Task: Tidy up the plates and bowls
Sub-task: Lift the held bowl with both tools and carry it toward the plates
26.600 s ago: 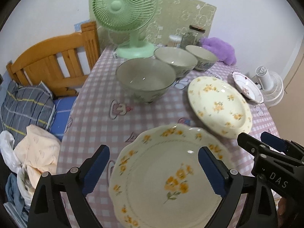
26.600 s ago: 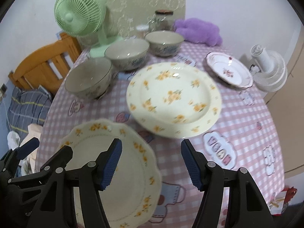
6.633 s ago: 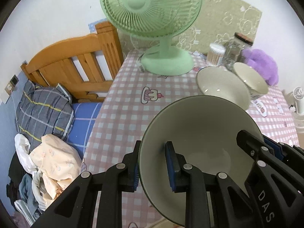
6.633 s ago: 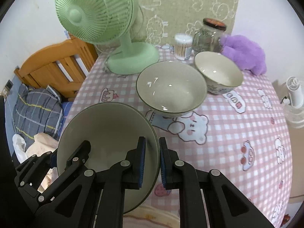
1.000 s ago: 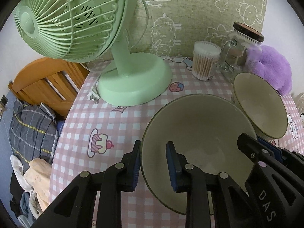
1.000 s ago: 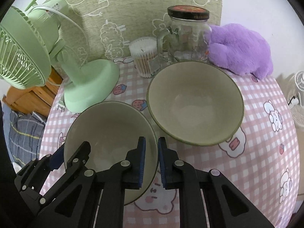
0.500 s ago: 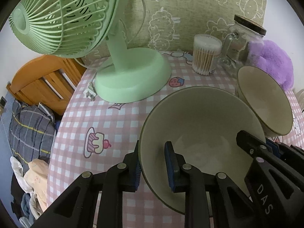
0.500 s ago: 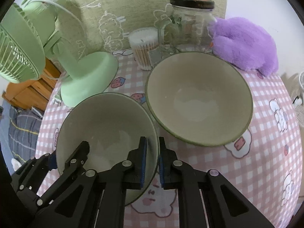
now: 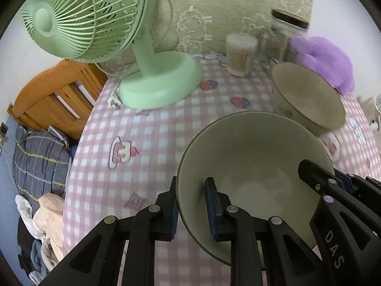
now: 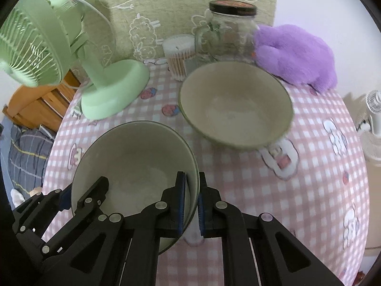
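Both grippers hold one grey-green bowl (image 9: pixel 252 166) by its rim, over the pink checked tablecloth. My left gripper (image 9: pixel 191 211) is shut on the bowl's left rim. My right gripper (image 10: pixel 191 205) is shut on the right rim of the same bowl (image 10: pixel 133 162). A second, similar bowl (image 10: pixel 235 107) stands on the table just beyond and to the right; it also shows in the left wrist view (image 9: pixel 307 95). Whether the two bowls touch I cannot tell.
A green desk fan (image 9: pixel 157 81) stands at the back left, also in the right wrist view (image 10: pixel 112 88). A cotton-swab cup (image 10: pixel 178 57), a glass jar (image 10: pixel 228 31) and a purple plush (image 10: pixel 297 54) line the back. A wooden bed frame (image 9: pixel 54 97) lies left of the table edge.
The held bowl has drawn back and to the left, away from the second bowl. Both grippers stay shut on its rim.
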{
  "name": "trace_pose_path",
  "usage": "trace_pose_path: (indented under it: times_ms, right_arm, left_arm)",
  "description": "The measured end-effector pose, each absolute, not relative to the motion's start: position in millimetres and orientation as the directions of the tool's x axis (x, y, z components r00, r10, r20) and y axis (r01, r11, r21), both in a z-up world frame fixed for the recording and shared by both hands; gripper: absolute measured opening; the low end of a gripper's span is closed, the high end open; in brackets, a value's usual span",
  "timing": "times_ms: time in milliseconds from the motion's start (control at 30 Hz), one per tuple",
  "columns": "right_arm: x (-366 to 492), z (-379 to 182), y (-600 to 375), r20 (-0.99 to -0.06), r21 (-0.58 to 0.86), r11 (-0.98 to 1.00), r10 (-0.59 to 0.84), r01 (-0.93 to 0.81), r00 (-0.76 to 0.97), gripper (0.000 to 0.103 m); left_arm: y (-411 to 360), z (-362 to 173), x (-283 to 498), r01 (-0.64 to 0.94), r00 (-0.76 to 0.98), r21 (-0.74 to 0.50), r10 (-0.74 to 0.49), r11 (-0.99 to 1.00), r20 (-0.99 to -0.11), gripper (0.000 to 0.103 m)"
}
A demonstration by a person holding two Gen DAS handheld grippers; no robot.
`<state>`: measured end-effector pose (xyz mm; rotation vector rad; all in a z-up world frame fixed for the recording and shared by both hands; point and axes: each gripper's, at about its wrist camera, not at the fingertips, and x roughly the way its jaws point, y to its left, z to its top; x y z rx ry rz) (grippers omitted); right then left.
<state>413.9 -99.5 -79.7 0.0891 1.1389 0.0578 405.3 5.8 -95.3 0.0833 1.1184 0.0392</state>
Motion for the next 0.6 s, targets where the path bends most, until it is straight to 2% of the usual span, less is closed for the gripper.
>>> trace_pose_path:
  times_ms: [300,600]
  right_arm:
    - [353.5,-58.4,-100.1,-0.903,0.074,0.997,0.058,0.02,0.426,0.012]
    - [294.1,-13.6,-88.4,-0.878,0.013,0.999,-0.012,0.05,0.478,0.012]
  left_arm:
    - [6.9,-77.1,352.7,0.043,0.448,0.062,0.037,0.997,-0.893,0.018]
    - [20.3,-36.0,296.2,0.075,0.511,0.001,-0.037,0.997,-0.859,0.018]
